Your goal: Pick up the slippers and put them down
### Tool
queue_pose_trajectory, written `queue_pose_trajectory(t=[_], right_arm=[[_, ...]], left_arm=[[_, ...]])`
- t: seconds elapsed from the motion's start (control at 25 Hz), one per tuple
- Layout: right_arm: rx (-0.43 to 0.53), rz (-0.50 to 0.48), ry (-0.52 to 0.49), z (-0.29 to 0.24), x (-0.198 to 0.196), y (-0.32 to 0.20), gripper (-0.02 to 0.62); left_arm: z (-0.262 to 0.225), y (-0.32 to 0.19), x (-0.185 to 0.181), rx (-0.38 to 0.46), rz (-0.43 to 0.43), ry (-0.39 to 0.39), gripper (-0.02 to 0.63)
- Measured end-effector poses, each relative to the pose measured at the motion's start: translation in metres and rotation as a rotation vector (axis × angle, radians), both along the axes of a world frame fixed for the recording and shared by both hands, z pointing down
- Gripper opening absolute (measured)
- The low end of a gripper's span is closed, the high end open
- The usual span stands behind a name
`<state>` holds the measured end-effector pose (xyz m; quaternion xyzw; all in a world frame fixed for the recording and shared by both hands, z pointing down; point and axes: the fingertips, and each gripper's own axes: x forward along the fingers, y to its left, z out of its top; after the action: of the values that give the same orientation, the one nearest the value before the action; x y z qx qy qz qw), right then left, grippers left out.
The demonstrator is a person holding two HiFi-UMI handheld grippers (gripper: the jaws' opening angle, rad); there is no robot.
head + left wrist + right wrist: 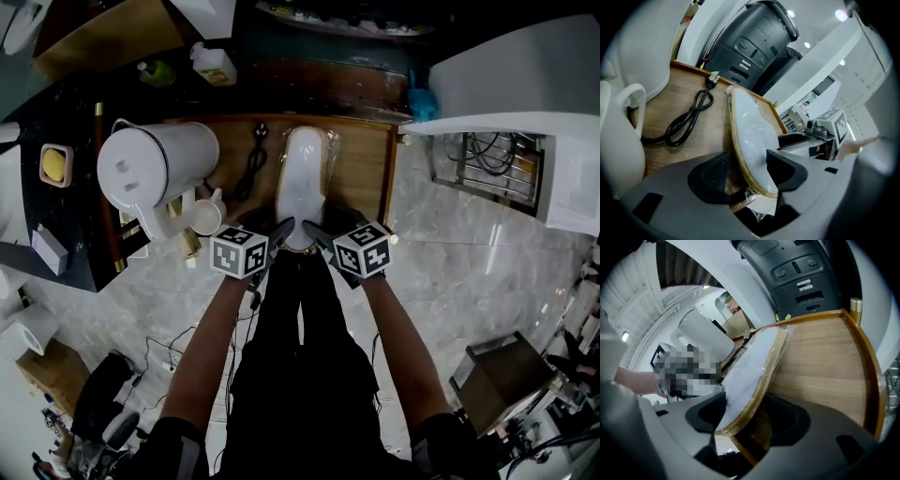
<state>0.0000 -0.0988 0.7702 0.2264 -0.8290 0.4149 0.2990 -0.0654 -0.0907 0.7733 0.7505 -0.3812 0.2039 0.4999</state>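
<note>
Slippers (302, 183): white pr w/ tan sole edge, in clear wrap. They lie flat on the wood bench (361, 164), mid-width, running from the far edge to the near edge. Near end sits right at the near edge, maybe just over it. Not lifted.

L tool (281, 232) & R tool (319, 234) both meet at that near end. In each tool's own view the jaws are wide, w/ the slipper end standing btw the pads. L comes from the pr's left side, R from its right. R's pads show clear gaps. L's right pad sits close to the sole, contact unclear. No grip, as I read it.

Progress: can't tell from this alone if it's pre-pick or post-put-down. Slippers down + tools wide fits either. If pre-pick, close, lift & set-down are all left. If post, only backing off is left.

Pose: both forearms reach fwd side by side, tools pitched down toward the near edge. Tips converge in a V, marker cubes up.

Also on bench: black cable (689, 119) left of the slippers, white jug (155, 169) at the left edge, mug (618, 136) by the near-left corner.
</note>
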Motion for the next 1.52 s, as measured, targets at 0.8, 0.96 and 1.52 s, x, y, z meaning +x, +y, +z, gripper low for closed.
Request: queue_pose_trajectory(t=[0.8,0.96,1.52], right_arm=[[0.038,-0.006,0.02,-0.013,-0.007,0.009,0.261],[0.033,0.012,-0.002,-0.024,-0.01,0.014,0.261],[0.08,0.034,-0.037,-0.089,-0.017,0.025,0.261]], left_arm=[[-0.01,0.009,0.003,-0.021,0.005,0.075,0.222],[-0.022,0.013,0.0,-0.007,0.003,0.08,0.222],[-0.094,0.021,-0.009,0.079,-0.042,0.114,0.222]])
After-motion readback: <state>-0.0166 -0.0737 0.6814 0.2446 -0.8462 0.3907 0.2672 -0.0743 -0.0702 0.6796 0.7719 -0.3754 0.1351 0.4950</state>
